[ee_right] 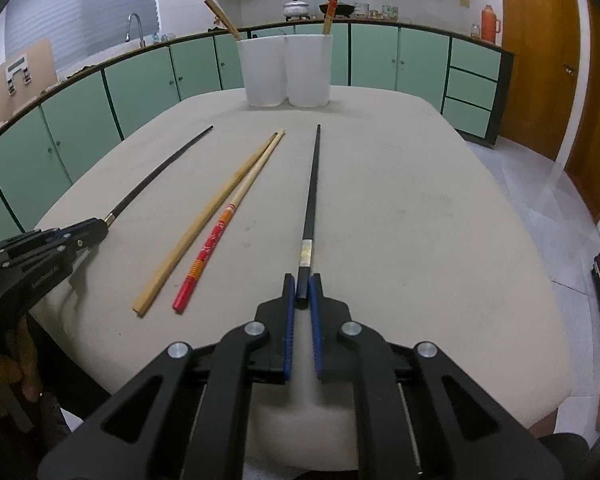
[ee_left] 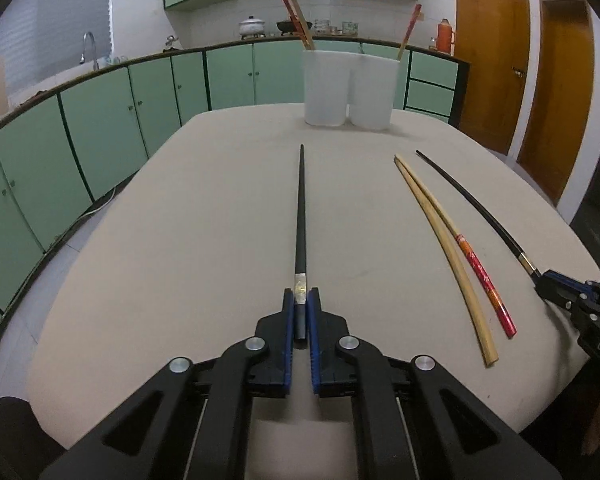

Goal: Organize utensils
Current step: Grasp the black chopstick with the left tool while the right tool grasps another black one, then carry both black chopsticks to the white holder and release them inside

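My left gripper (ee_left: 301, 298) is shut on the butt end of a black chopstick (ee_left: 301, 208) that points toward the holders. My right gripper (ee_right: 302, 282) is shut on a second black chopstick (ee_right: 312, 192); it also shows in the left wrist view (ee_left: 544, 280). Between them on the beige table (ee_left: 204, 208) lie a plain wooden chopstick (ee_left: 448, 256) and a red-handled chopstick (ee_left: 480, 276). Two white holders, the left one (ee_left: 326, 88) and the right one (ee_left: 374, 92), stand side by side at the far end with chopsticks in them. The left gripper shows in the right wrist view (ee_right: 100, 230).
Green cabinets (ee_left: 100, 120) run along the left and back walls beyond the table. Wooden doors (ee_left: 492, 60) stand at the right. The table's rounded edge (ee_right: 540, 280) drops off to a tiled floor on the right.
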`<action>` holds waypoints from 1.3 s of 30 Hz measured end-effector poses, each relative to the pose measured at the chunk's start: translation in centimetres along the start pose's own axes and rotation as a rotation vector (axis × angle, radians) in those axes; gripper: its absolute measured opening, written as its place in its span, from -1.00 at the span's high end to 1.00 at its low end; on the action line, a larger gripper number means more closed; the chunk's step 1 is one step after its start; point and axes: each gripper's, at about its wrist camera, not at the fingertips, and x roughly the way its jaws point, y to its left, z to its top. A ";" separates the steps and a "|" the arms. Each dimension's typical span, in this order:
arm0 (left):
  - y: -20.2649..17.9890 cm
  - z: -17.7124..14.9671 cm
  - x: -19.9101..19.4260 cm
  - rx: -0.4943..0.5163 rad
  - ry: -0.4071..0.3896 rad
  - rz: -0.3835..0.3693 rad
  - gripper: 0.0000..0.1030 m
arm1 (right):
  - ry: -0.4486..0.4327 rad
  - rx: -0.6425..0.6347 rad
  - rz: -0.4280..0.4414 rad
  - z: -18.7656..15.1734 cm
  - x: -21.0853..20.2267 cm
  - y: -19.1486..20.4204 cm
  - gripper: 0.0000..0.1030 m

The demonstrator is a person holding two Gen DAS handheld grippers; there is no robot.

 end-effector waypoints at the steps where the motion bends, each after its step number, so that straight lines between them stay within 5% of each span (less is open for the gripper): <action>1: -0.1 -0.1 -0.1 0.008 0.000 0.002 0.67 | 0.002 0.004 0.001 0.0 0.0 0.0 0.80; 2: -0.2 -0.1 -0.2 0.013 -0.004 -0.002 0.52 | 0.001 0.004 0.000 0.0 0.0 0.1 0.78; 3: -0.3 -0.2 -0.2 0.013 -0.006 -0.003 0.14 | -0.001 0.001 -0.002 -0.1 0.0 0.1 0.78; 5: -0.1 -0.3 -0.1 0.011 -0.007 -0.010 0.03 | -0.003 0.001 0.000 0.0 0.3 0.0 0.77; 6: -0.2 -0.3 -0.1 0.013 -0.009 -0.012 0.10 | -0.006 0.000 0.001 0.1 0.5 -0.1 0.77; 9: -0.2 0.1 0.2 0.013 -0.009 -0.030 0.79 | -0.001 0.006 0.004 0.4 0.9 -0.2 0.86; 10: -0.2 0.3 0.3 0.011 -0.006 -0.038 0.86 | 0.005 0.009 0.008 0.6 0.8 -0.2 0.86; 19: 1.3 3.9 -4.5 -0.058 -0.010 -0.098 0.87 | -0.073 0.078 0.037 4.8 -6.5 -1.4 0.88; 26: 2.4 8.5 -9.9 -0.041 -0.105 -0.112 0.87 | -0.187 0.003 0.053 10.7 -12.4 -0.8 0.88; 31: 3.2 11.8 -10.6 -0.026 -0.115 -0.134 0.87 | -0.186 -0.072 0.060 14.2 -11.7 0.1 0.88; 39: 4.5 16.5 -7.7 -0.021 0.001 -0.204 0.87 | -0.108 -0.115 0.087 19.3 -8.6 0.2 0.88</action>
